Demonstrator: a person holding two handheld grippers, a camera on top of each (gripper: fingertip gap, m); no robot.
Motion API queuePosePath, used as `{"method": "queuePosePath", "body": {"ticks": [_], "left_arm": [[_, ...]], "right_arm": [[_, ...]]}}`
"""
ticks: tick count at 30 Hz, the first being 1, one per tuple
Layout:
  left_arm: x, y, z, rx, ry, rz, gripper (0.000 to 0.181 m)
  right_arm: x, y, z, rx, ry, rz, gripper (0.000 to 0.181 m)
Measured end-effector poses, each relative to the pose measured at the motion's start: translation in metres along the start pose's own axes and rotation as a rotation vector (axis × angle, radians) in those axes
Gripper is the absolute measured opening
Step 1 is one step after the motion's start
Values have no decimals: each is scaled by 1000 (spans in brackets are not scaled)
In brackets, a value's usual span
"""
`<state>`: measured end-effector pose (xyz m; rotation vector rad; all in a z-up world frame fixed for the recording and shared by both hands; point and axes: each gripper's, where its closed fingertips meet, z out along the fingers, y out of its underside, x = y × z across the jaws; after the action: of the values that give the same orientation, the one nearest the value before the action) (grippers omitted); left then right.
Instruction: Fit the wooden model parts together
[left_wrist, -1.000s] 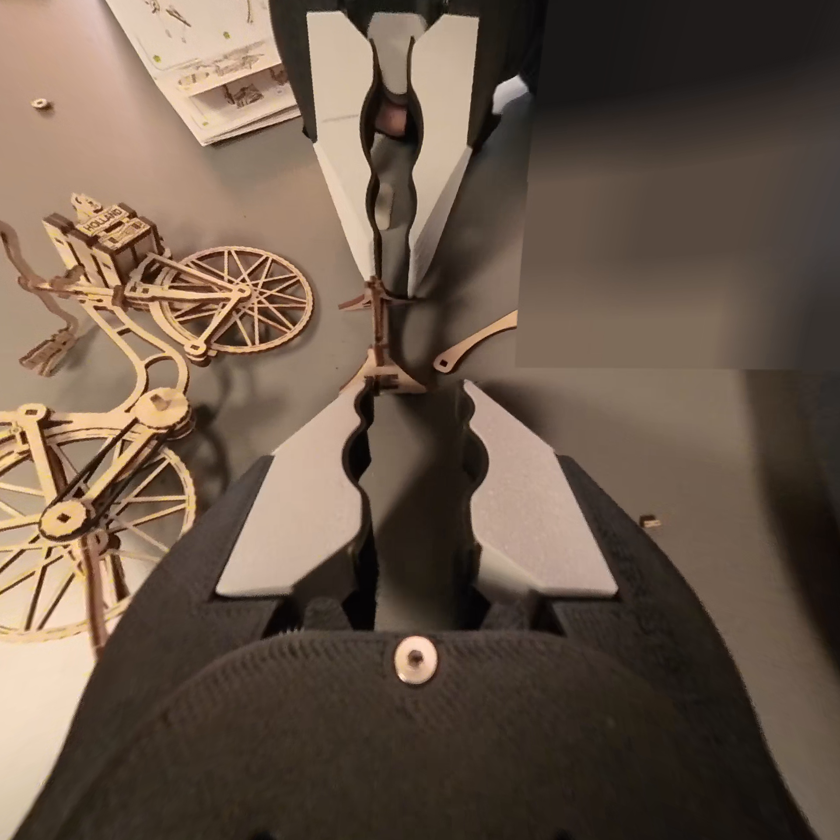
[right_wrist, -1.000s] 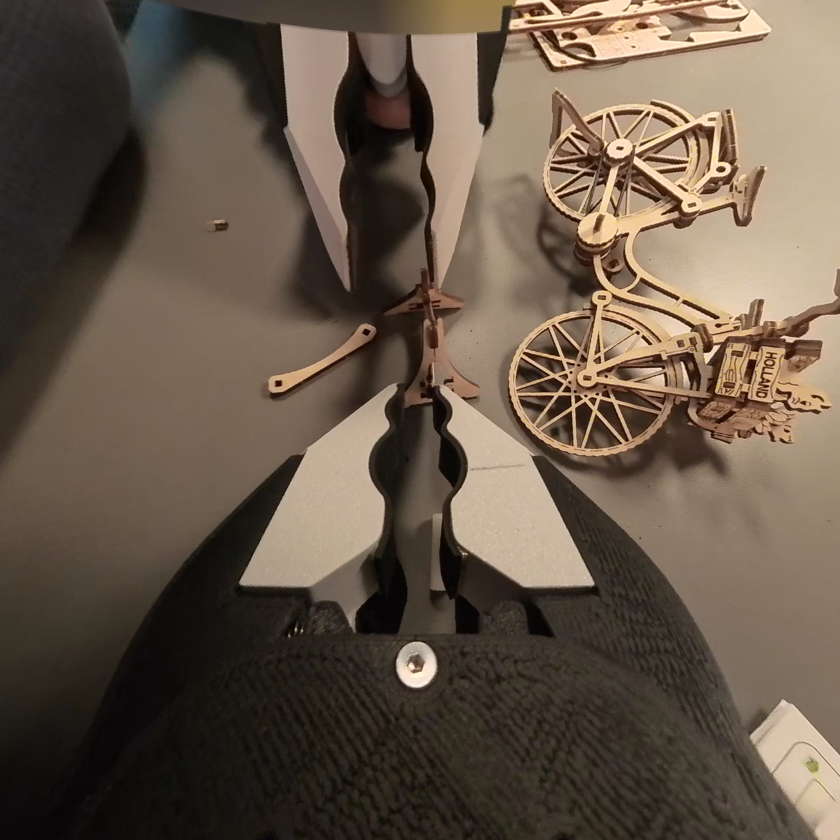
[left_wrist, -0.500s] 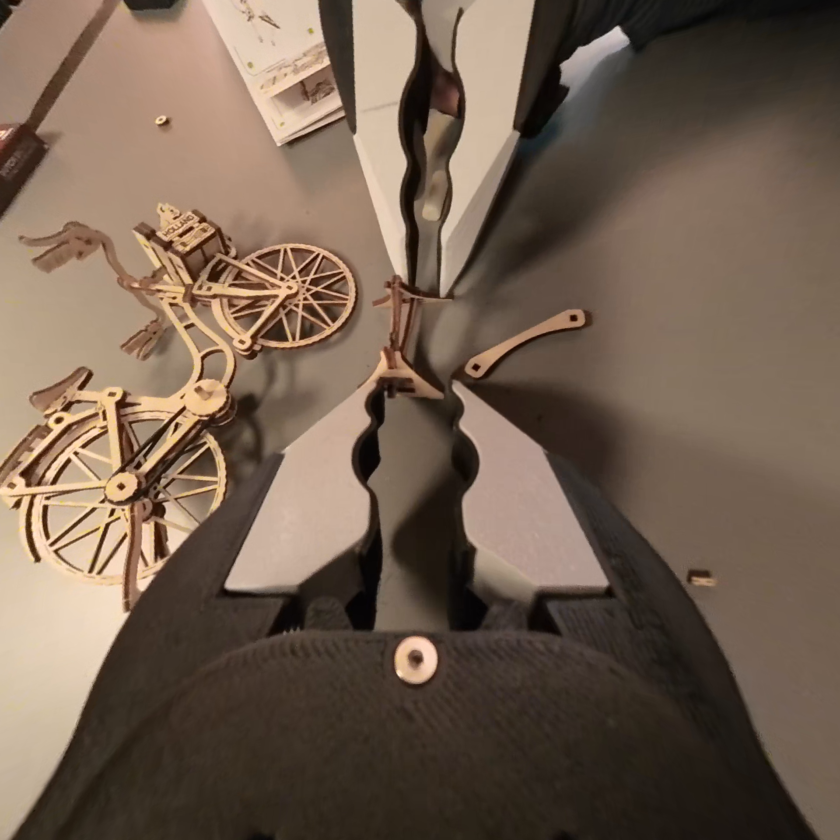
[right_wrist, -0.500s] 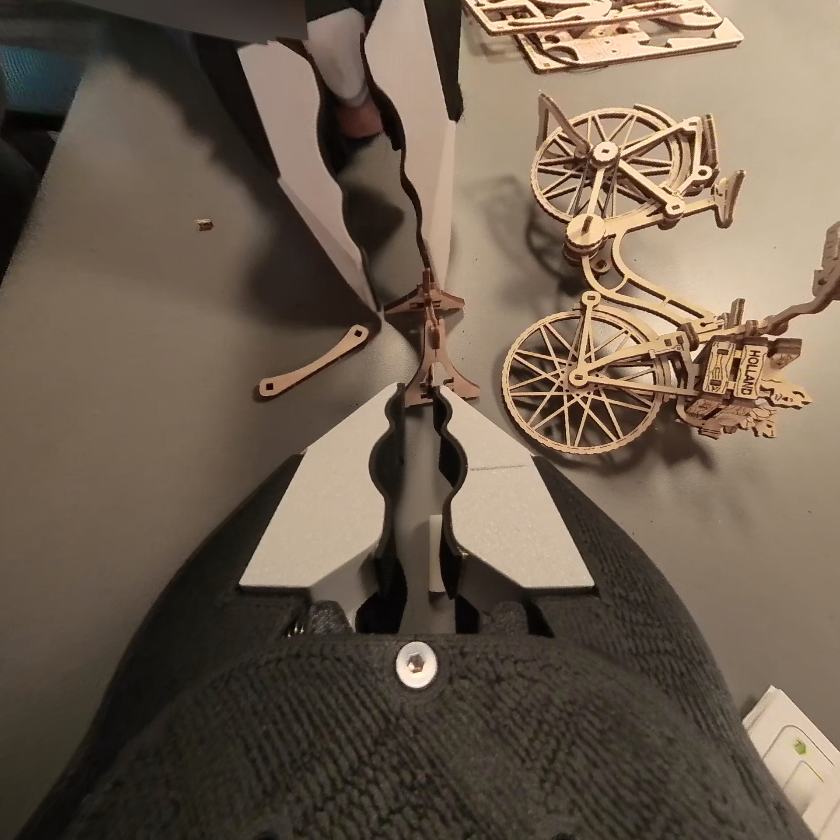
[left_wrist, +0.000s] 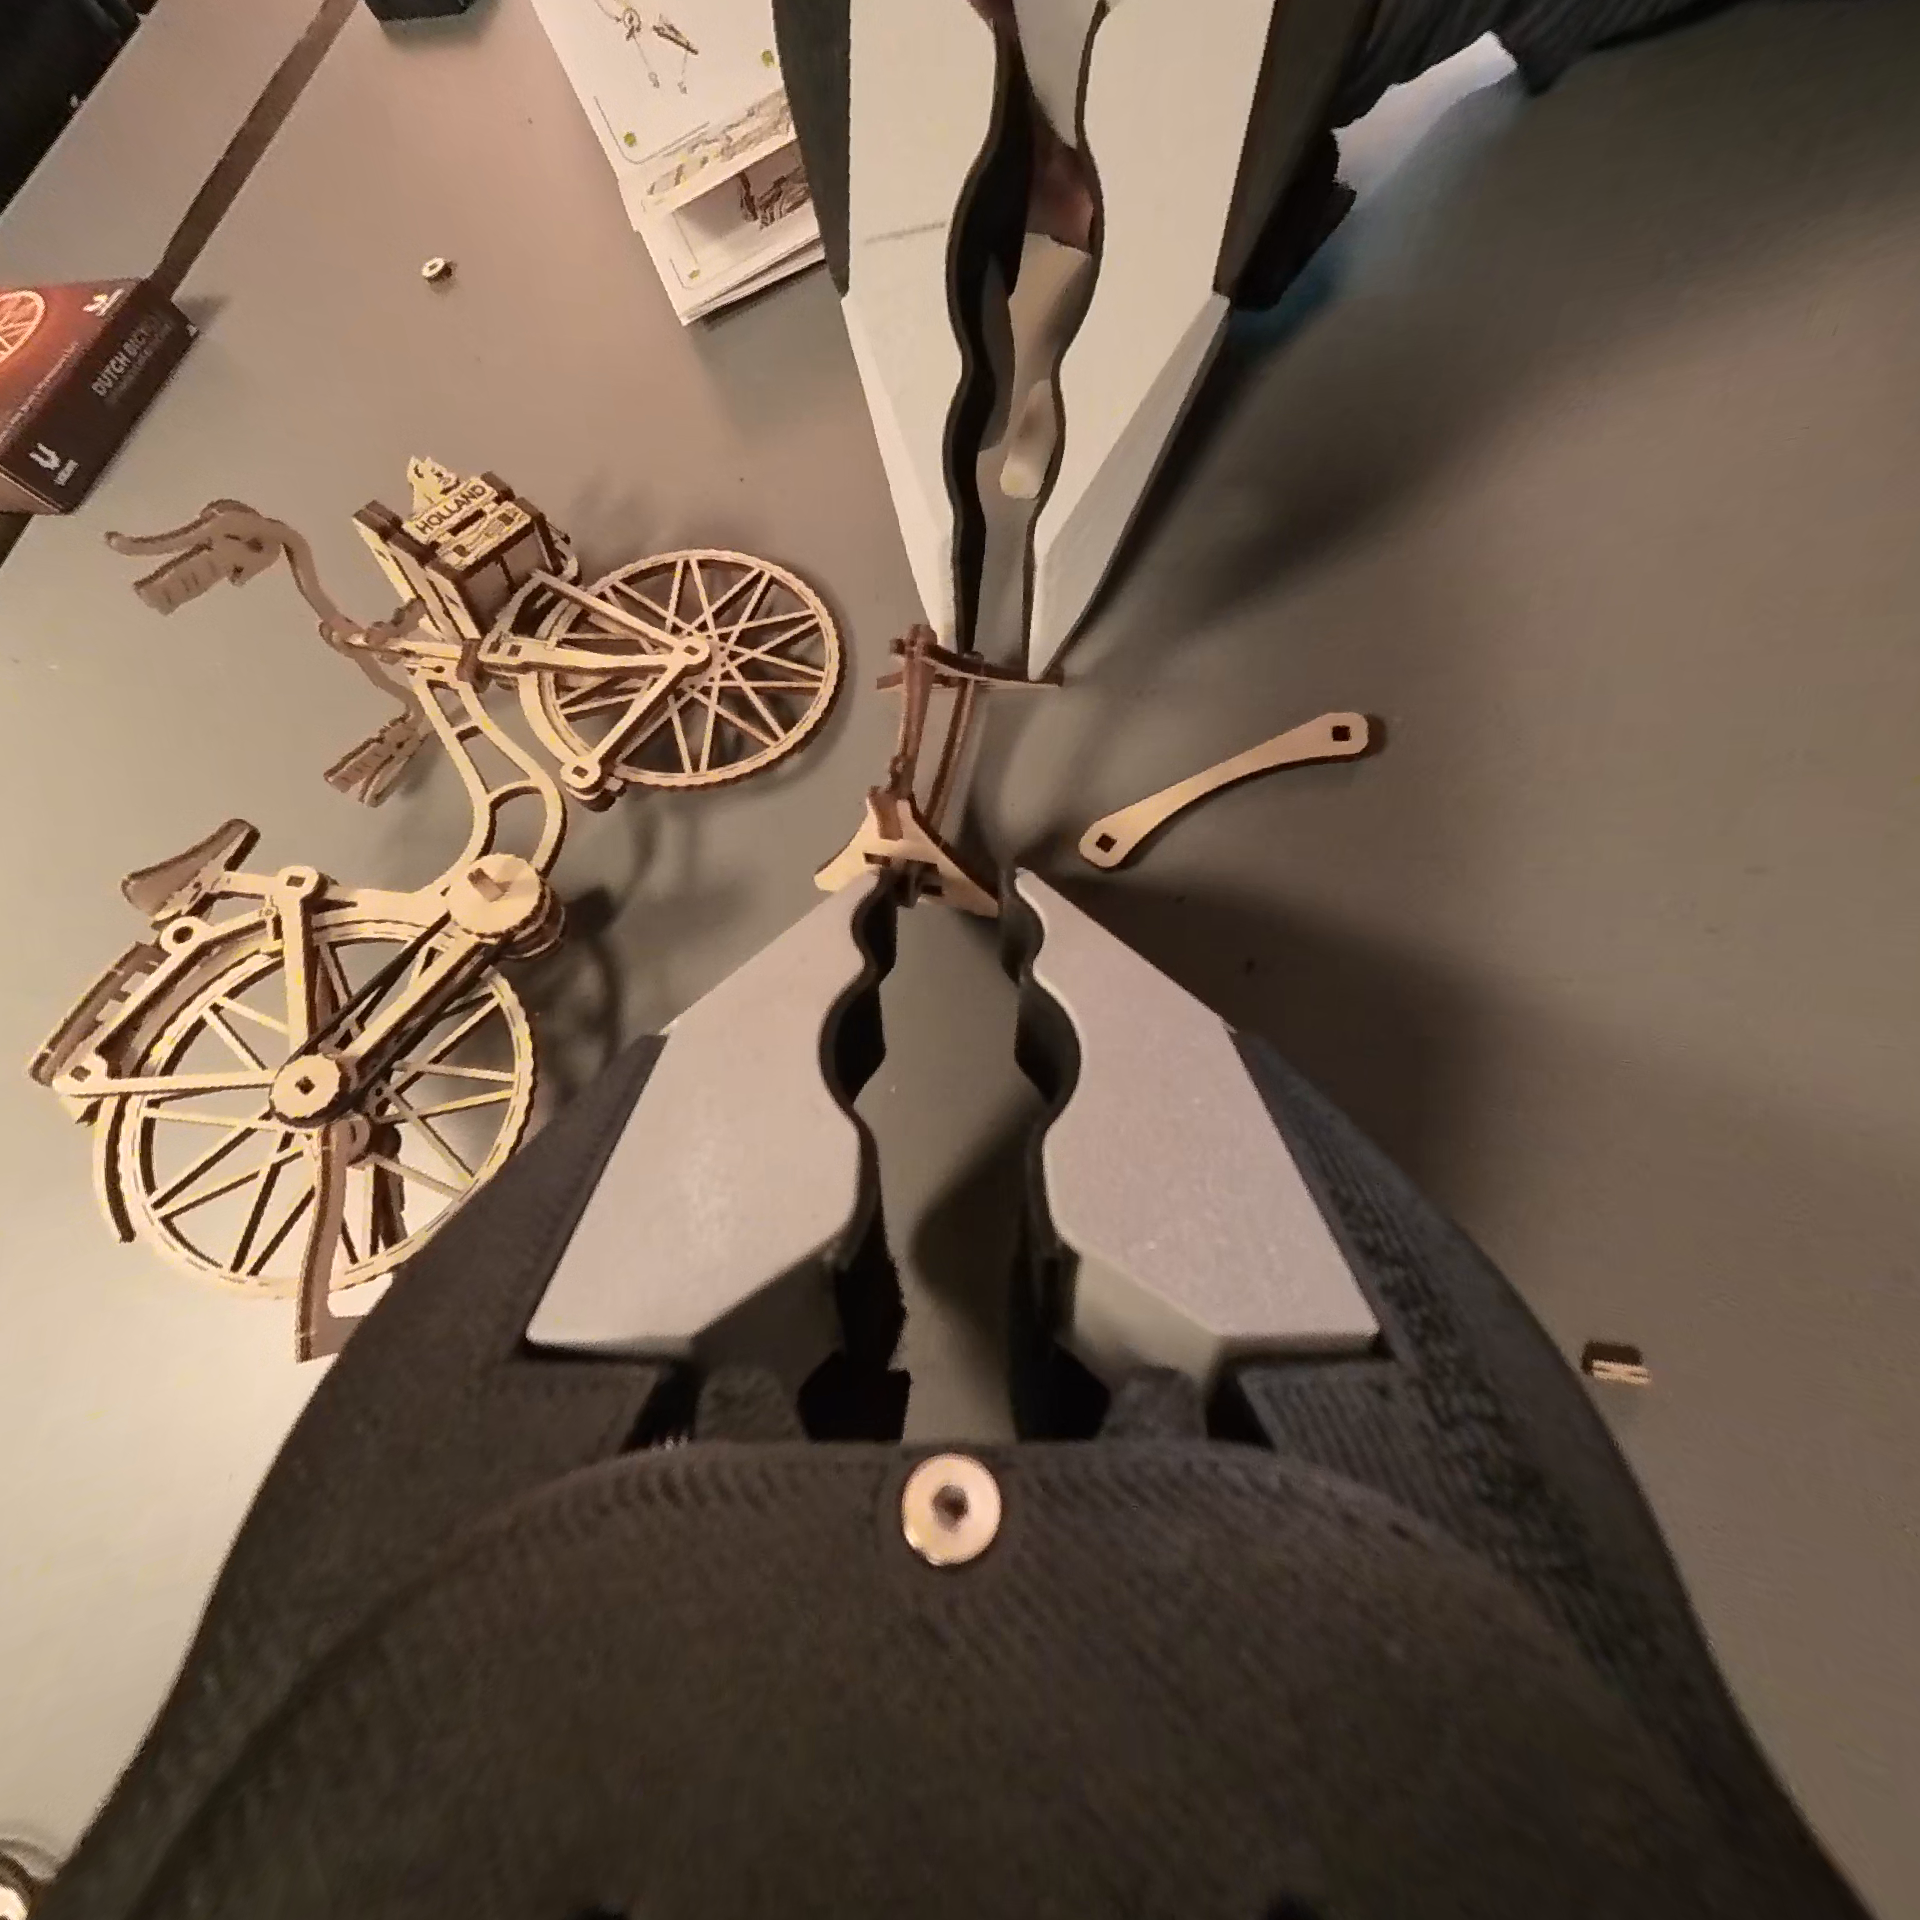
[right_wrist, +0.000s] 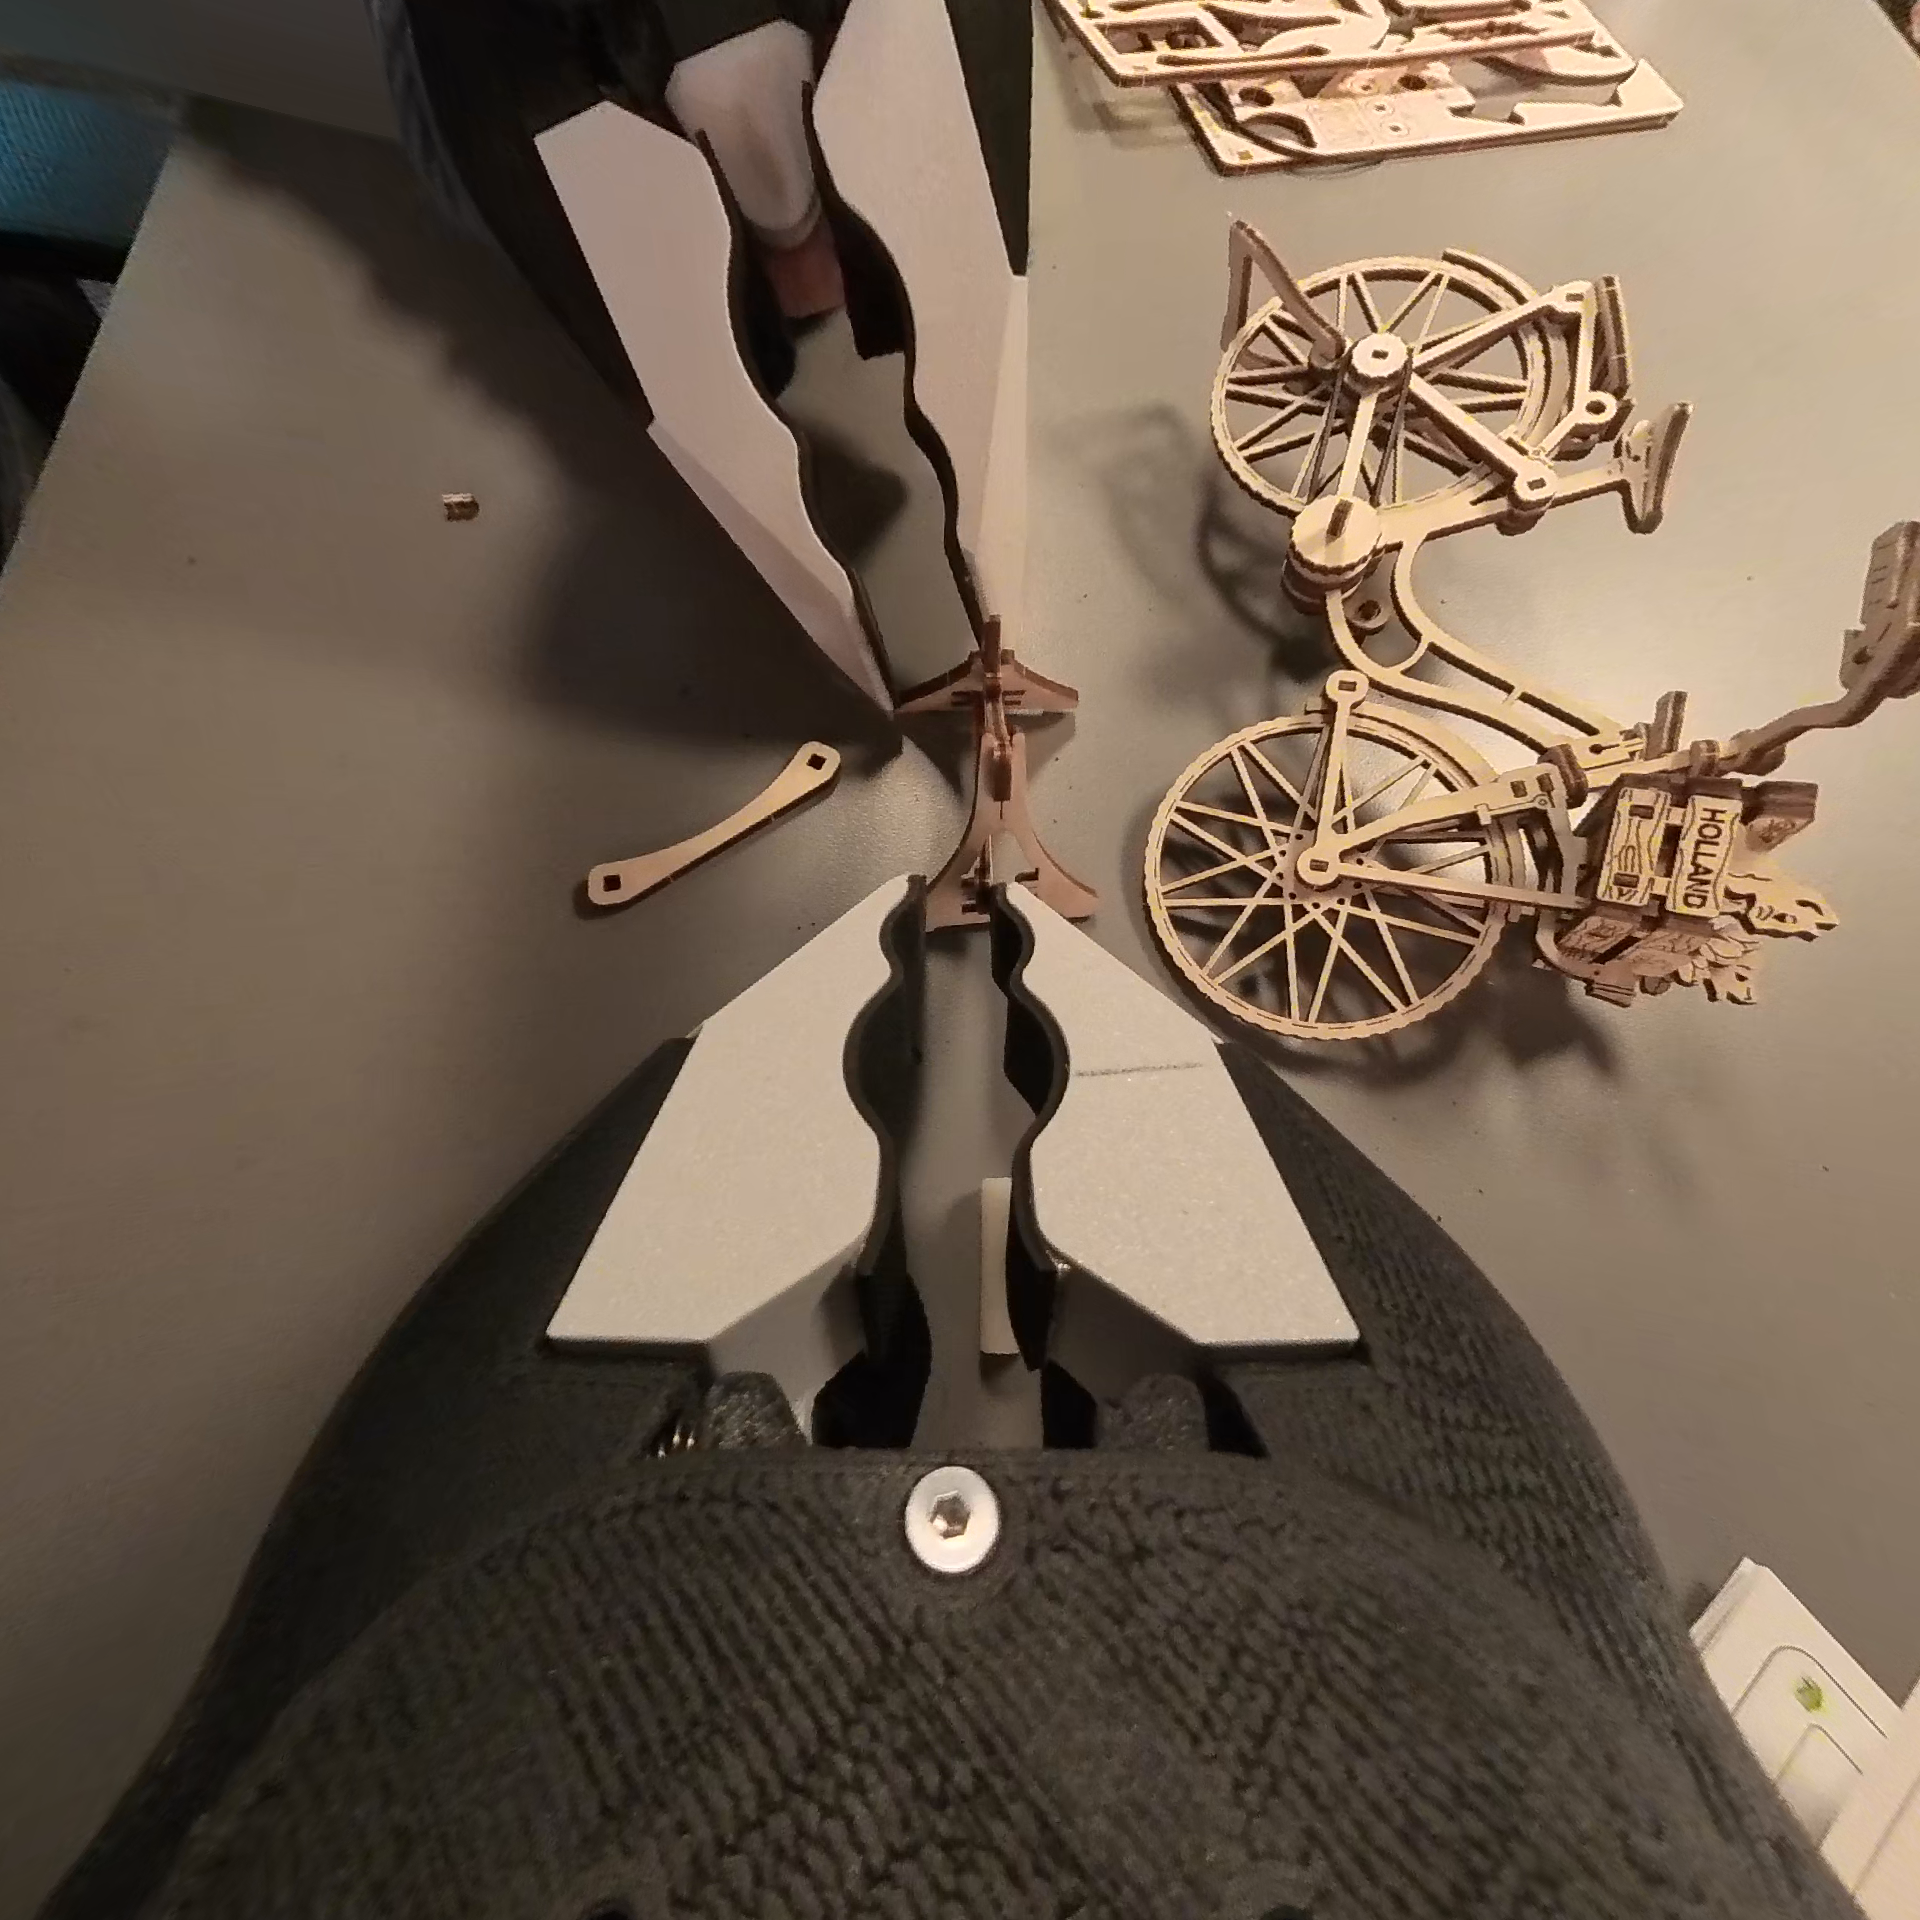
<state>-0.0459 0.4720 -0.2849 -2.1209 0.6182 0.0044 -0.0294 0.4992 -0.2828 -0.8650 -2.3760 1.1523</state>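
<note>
A small wooden stand part with a splayed foot at each end hangs between my two grippers, which face each other tip to tip. My right gripper is shut on one foot of the part; it shows at the top of the left wrist view. My left gripper is open, and the other foot rests against its fingertips; it shows at the top of the right wrist view. A loose curved wooden strip lies on the grey table beside the part, also in the right wrist view.
A built wooden bicycle lies flat on the table beside the grippers. An instruction booklet and a dark box lie farther off. Cut-out wooden sheets lie at the far edge. Small wooden bits are scattered. My hands' fingertips stand some 4 centimetres from each other.
The left gripper has risen and tilted, so its view takes in more of the table and the box. The right gripper has kept its hold on the part.
</note>
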Motion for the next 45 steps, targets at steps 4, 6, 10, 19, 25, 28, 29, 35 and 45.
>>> {"method": "queuePosePath", "body": {"ticks": [4,6,10,19,25,28,29,35,45], "left_arm": [[0,0,0,1,2,4,19],[0,0,0,1,2,3,19],[0,0,0,0,3,-3,19],[0,0,0,1,8,-3,19],[1,0,0,1,9,-4,19],[1,0,0,1,13,-4,19],[1,0,0,1,14,-4,19],[1,0,0,1,12,-4,19],[0,0,0,-1,4,-8,19]], "right_arm": [[0,0,0,0,-7,3,10],[0,0,0,1,-8,5,10],[-1,0,0,0,-15,5,10],[-3,1,-4,11,-30,-11,10],[1,0,-5,23,-21,10,6],[1,0,-3,12,-9,-9,4],[1,0,-2,10,-8,-13,3],[1,1,-1,5,-8,-22,0],[1,3,-4,4,-14,-20,0]]}}
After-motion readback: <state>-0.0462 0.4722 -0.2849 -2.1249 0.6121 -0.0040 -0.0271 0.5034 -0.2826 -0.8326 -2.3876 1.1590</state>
